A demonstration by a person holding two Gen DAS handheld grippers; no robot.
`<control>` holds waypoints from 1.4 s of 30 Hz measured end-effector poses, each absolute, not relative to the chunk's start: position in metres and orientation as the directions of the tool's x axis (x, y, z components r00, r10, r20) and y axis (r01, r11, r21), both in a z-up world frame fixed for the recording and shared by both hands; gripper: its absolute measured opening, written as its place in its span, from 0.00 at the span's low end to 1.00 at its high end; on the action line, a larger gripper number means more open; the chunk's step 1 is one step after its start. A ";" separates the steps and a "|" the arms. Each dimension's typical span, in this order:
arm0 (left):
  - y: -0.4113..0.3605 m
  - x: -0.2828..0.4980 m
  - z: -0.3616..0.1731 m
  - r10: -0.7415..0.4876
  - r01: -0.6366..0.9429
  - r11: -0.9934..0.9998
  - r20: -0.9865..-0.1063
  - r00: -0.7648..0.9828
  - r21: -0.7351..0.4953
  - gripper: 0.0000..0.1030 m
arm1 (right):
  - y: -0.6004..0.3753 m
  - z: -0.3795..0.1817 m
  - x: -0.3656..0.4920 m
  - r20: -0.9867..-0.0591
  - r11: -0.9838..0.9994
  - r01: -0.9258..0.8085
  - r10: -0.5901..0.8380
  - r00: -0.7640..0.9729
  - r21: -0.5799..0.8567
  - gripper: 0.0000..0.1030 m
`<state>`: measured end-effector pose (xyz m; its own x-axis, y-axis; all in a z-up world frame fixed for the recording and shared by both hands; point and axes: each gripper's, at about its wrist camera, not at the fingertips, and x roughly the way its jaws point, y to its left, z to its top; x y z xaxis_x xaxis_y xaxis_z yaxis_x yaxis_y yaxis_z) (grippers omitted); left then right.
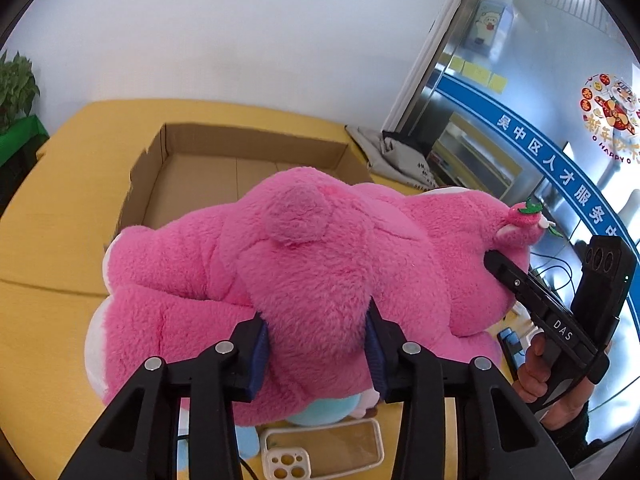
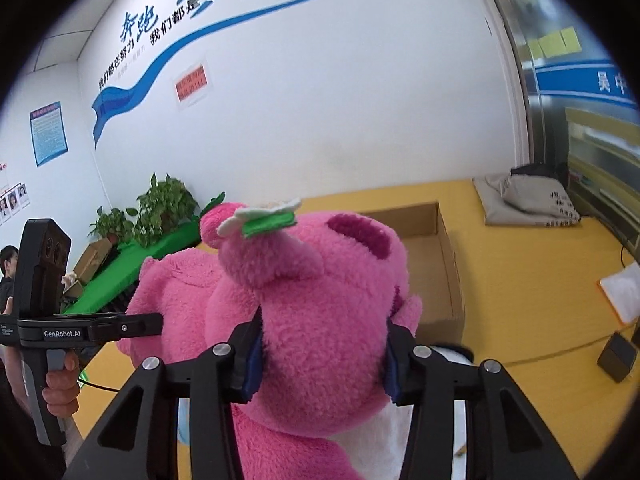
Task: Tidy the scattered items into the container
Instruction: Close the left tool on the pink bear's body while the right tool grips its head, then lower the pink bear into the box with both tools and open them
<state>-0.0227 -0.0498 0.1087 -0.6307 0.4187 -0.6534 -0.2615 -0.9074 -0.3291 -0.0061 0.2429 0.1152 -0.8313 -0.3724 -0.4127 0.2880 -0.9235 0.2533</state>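
Readable text, both views.

- Right gripper [image 1: 496, 264], side of its body, left wrist view: "DAS", white on black.
- Left gripper [image 2: 158, 322], side of its body, right wrist view: "GenRobot.AI", white on black; smaller print beside it illegible.
- Blue band [image 1: 560, 160] across the glass wall: white characters "吴中区人才服务", cut off past that.
- Round festive sticker [image 1: 610, 116] on the glass: "HAPPY" legible; the Chinese above it uncertain.
- White wall slogan [image 2: 160, 20]: "奔跑" in blue, "我们都是" in black; lower line partly "我们都在努力".
- Red notice [image 2: 192, 84] and blue poster [image 2: 47, 132]: print too small to read.
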 end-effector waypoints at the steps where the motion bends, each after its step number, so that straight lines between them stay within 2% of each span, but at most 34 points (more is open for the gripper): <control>1: -0.048 -0.027 0.116 0.416 -0.266 -0.909 -0.646 -0.640 -0.321 0.42 | 0.243 0.121 -0.011 -0.401 -0.922 0.291 -0.375 -0.836 0.255 0.43; 8: -0.041 -0.086 0.165 0.391 -0.306 -0.920 -0.601 -0.697 -0.244 0.42 | 0.246 0.161 -0.067 -0.328 -0.917 0.296 -0.376 -0.867 0.269 0.44; 12: -0.040 -0.144 0.180 0.390 -0.314 -0.921 -0.591 -0.706 -0.232 0.42 | 0.244 0.179 -0.124 -0.322 -0.920 0.283 -0.364 -0.874 0.273 0.44; 16: -0.038 -0.205 0.180 0.373 -0.313 -0.927 -0.605 -0.703 -0.208 0.42 | 0.245 0.177 -0.181 -0.322 -0.923 0.262 -0.348 -0.880 0.283 0.44; 19: -0.035 -0.258 0.159 0.366 -0.304 -0.929 -0.643 -0.673 -0.211 0.42 | 0.248 0.159 -0.226 -0.347 -0.925 0.243 -0.339 -0.875 0.291 0.44; 23: -0.029 -0.319 0.109 0.369 -0.289 -0.927 -0.702 -0.609 -0.237 0.42 | 0.256 0.116 -0.283 -0.427 -0.931 0.206 -0.325 -0.844 0.302 0.45; 25: -0.023 -0.343 0.079 0.370 -0.278 -0.927 -0.738 -0.564 -0.252 0.37 | 0.262 0.090 -0.308 -0.498 -0.940 0.175 -0.307 -0.811 0.294 0.46; 27: -0.017 -0.359 0.051 0.370 -0.267 -0.927 -0.771 -0.519 -0.265 0.14 | 0.267 0.065 -0.321 -0.574 -0.951 0.130 -0.274 -0.772 0.279 0.46; 28: -0.014 -0.366 0.037 0.371 -0.260 -0.926 -0.785 -0.497 -0.273 0.07 | 0.269 0.052 -0.328 -0.610 -0.957 0.108 -0.257 -0.749 0.271 0.46; 32: 0.004 -0.369 0.010 0.356 -0.283 -0.927 -0.815 -0.457 -0.246 0.08 | 0.284 0.012 -0.342 -0.713 -0.964 0.044 -0.226 -0.664 0.264 0.50; 36: 0.013 -0.362 0.015 0.316 -0.268 -0.941 -0.816 -0.485 -0.205 0.08 | 0.289 0.009 -0.348 -0.712 -0.960 0.044 -0.236 -0.662 0.277 0.58; 39: 0.012 -0.358 0.013 0.288 -0.244 -0.951 -0.826 -0.484 -0.188 0.13 | 0.279 0.013 -0.355 -0.723 -0.973 0.058 -0.206 -0.660 0.224 0.66; 42: 0.014 -0.360 0.007 0.272 -0.237 -0.955 -0.837 -0.474 -0.176 0.21 | 0.270 0.008 -0.364 -0.761 -0.986 0.075 -0.163 -0.628 0.149 0.69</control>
<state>-0.3598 0.0138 0.0074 -0.4744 0.2720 -0.8372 -0.2366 -0.9555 -0.1764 -0.3635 0.2700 0.0075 -0.6278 -0.1629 -0.7611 0.0751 -0.9860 0.1491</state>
